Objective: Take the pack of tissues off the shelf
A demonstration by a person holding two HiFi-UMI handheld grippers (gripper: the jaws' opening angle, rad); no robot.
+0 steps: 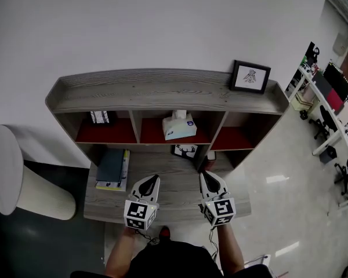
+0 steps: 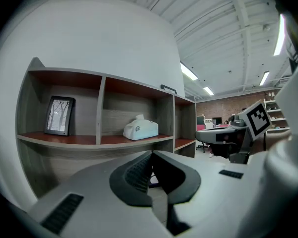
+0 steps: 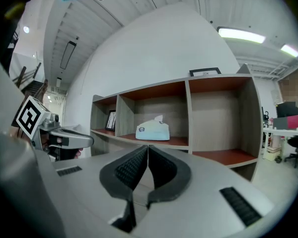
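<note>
Left gripper (image 1: 155,179) and right gripper (image 1: 203,175) both clenched and empty, short of the shelf (image 1: 162,97); one should open wide before straddling the pack of tissues (image 1: 179,127) in the middle bay.

The left claw (image 1: 153,179) and the right claw (image 1: 204,174) are twins: pale grey, teardrop-shaped shells that taper to black tips. At its near end each carries a white cube (image 1: 140,214) printed with black square markers. Up close, the pads (image 2: 138,172) are black and finely ribbed, and short dark slots (image 3: 238,205) are set into the shell. A thin black cable (image 1: 211,236) hangs under the right one. The person wears a dark top (image 1: 168,260).
</note>
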